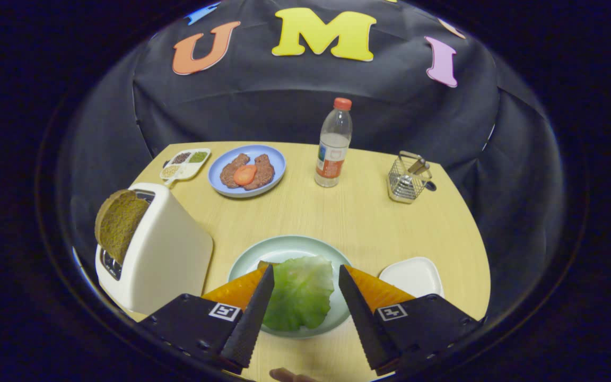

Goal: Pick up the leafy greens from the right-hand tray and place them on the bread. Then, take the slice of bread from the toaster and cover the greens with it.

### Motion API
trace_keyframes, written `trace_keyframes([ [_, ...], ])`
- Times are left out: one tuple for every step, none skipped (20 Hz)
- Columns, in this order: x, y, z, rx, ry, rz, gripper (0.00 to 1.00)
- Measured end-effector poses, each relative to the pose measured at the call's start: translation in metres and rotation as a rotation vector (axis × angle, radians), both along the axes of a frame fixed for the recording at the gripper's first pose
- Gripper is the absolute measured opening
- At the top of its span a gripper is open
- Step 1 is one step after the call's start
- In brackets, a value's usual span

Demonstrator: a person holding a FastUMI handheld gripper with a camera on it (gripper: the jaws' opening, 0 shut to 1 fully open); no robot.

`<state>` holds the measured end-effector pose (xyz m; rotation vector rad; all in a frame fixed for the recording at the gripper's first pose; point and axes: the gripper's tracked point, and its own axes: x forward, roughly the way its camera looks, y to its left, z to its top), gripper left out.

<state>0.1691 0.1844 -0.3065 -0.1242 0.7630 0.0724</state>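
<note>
Greens on the pale green plate; jaws wide, holding nothing.

Gripper [305,297] hangs over the green plate [263,249]; the leafy greens [300,292] lie on it between the fingers, covering the bread. Left of the plate: toaster [162,249], bread slice [120,223] upright in its slot. Right of the plate: white tray [414,276]. Beyond the plate on the desk [358,217]: blue plate [276,159], bottle [333,143].

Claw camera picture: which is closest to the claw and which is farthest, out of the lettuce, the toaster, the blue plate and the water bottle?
Measured from the open claw:
1. Lettuce: between the fingers, on the pale green plate.
2. Toaster: just left of the fingers, bread slice sticking out.
3. Blue plate and water bottle: both far across the table; too close to call.
</note>
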Motion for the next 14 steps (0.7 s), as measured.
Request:
trace_keyframes([
  [-0.003, 0.0, 0.008, -0.008, -0.023, -0.007, 0.84],
  [-0.008, 0.006, 0.016, 0.004, -0.041, -0.012, 0.88],
  [-0.012, 0.009, 0.023, 0.011, -0.063, -0.022, 0.91],
  [-0.015, 0.012, 0.032, 0.017, -0.084, -0.032, 0.93],
  [-0.019, 0.018, 0.041, 0.029, -0.104, -0.04, 0.95],
  [-0.024, 0.027, 0.047, 0.048, -0.116, -0.039, 0.97],
  [-0.028, 0.037, 0.055, 0.071, -0.126, -0.032, 0.97],
  [-0.031, 0.049, 0.06, 0.088, -0.131, -0.014, 0.97],
  [-0.034, 0.058, 0.066, 0.091, -0.139, -0.001, 0.97],
  [-0.036, 0.069, 0.07, 0.098, -0.145, 0.021, 0.97],
  [-0.038, 0.08, 0.074, 0.101, -0.149, 0.041, 0.97],
  [-0.04, 0.09, 0.077, 0.102, -0.151, 0.056, 0.96],
  [-0.042, 0.104, 0.08, 0.115, -0.146, 0.08, 0.96],
  [-0.044, 0.116, 0.081, 0.124, -0.14, 0.094, 0.96],
])
